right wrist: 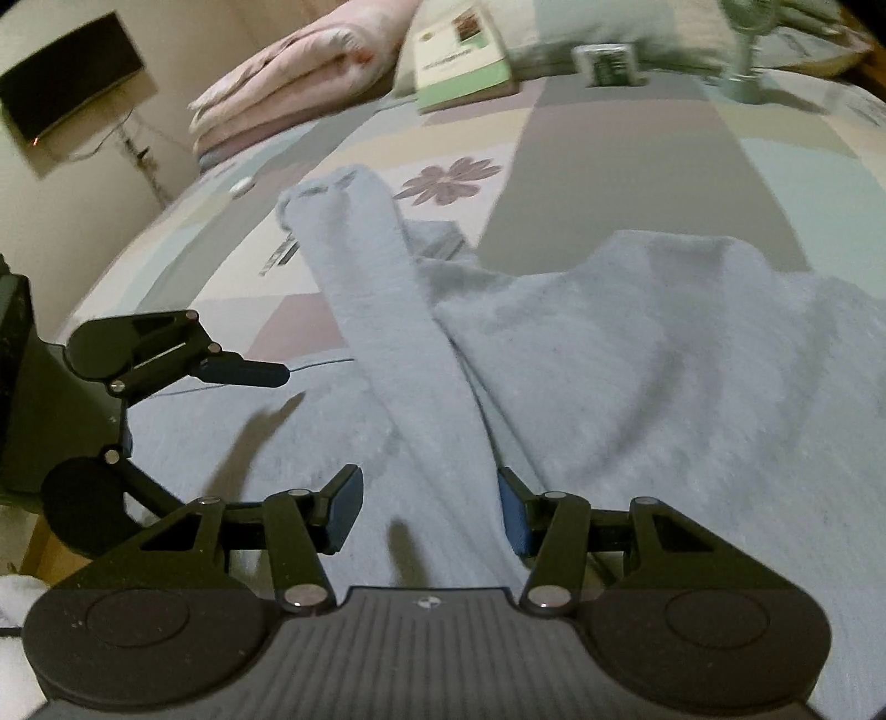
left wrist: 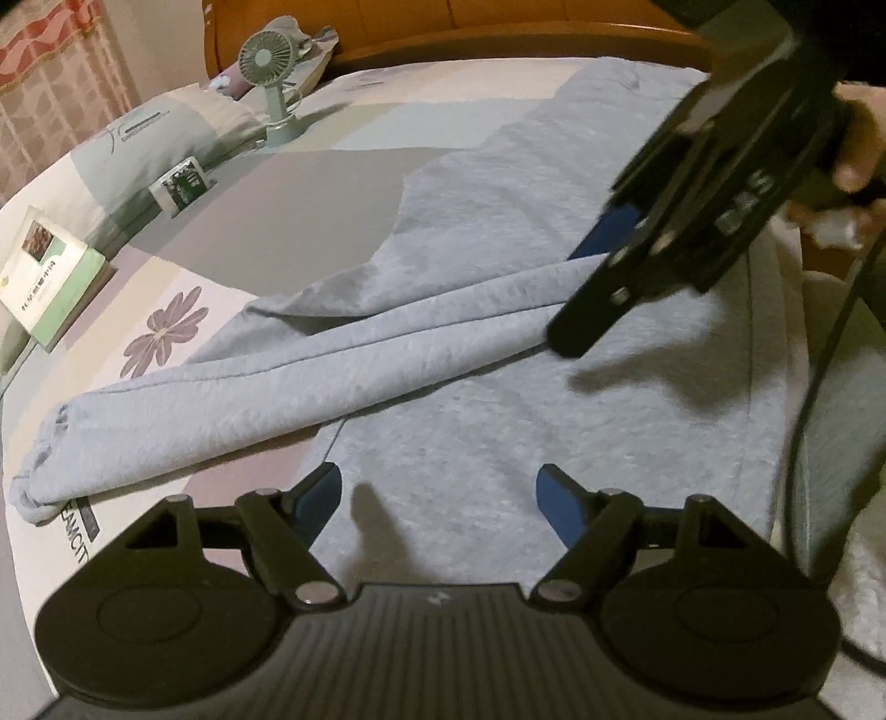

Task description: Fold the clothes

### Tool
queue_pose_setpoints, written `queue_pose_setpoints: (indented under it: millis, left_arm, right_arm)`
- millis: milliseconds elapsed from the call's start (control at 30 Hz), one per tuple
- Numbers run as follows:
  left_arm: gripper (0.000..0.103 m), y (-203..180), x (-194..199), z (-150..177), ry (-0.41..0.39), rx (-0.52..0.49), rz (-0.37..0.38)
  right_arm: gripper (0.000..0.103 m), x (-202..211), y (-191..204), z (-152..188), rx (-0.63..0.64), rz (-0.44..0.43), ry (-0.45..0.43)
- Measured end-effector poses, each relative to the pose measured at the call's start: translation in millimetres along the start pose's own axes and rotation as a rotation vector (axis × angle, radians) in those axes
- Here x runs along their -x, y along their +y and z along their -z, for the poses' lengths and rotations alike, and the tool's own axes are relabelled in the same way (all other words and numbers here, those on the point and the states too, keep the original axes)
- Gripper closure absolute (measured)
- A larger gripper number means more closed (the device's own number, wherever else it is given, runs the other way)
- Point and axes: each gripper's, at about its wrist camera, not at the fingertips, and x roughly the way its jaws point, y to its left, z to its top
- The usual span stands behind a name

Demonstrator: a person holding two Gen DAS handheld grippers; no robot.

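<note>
A light grey-blue sweatshirt [left wrist: 498, 232] is spread flat on the patterned bedsheet [left wrist: 310, 221], filling the near and right part of the bed in the left wrist view. One long sleeve [left wrist: 232, 382] is laid diagonally across the body, its cuff [left wrist: 39, 471] resting on the sheet at the left, beside printed lettering. In the right wrist view the same sleeve [right wrist: 382, 310] runs away from the camera, cuff at the far end near a purple flower print [right wrist: 448, 177]. The left gripper [left wrist: 440, 498] is held over the lower body of the garment, jaws spread wide with nothing between them, pads clear of the cloth. The right gripper [right wrist: 429, 507] is set astride the near part of the sleeve; the fabric is seen between the blue pads, jaws at a middling gap, but whether the pads press on it cannot be told. From the left camera the right gripper [left wrist: 587, 288] is seen at the sleeve's upper end, with a hand [left wrist: 853, 160] behind it. Further out, a green book [left wrist: 50, 277], a small carton [left wrist: 183, 185], a desk fan [left wrist: 271, 83] and a pillow [left wrist: 155, 133] are placed along the far side; folded pink bedding [right wrist: 299, 77] and a wooden headboard [left wrist: 498, 27] are seen beyond
</note>
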Motion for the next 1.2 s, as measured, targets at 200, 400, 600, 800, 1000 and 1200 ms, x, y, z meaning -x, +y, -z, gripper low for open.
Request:
queue_pose_setpoints:
  millis: [200, 400, 600, 800, 1000, 1200]
  left_arm:
    - [0.023, 8, 0, 2, 0.01, 0.036, -0.002]
    - [0.021, 8, 0, 2, 0.002, 0.032, -0.011]
    - [0.021, 5, 4, 0, -0.028, -0.005, -0.091]
    - [0.021, -2, -1, -3, -0.054, -0.131, -0.181]
    - [0.021, -12, -19, -17, -0.084, -0.368, -0.248]
    - [0.021, -19, -44, -17, -0.073, -0.703, -0.375]
  right_arm:
    - [0.087, -20, 8, -15, 0.059, 0.063, 0.038]
    - [0.096, 2, 8, -20, 0.026, 0.023, -0.031]
    - [0.098, 41, 19, -19, 0.041, -0.037, -0.084]
    - [0.091, 52, 19, -3, 0.007, 0.024, -0.081]
    - [0.078, 69, 12, 29, -0.103, 0.066, -0.138]
    - [0.066, 92, 5, 53, -0.192, 0.119, -0.218]
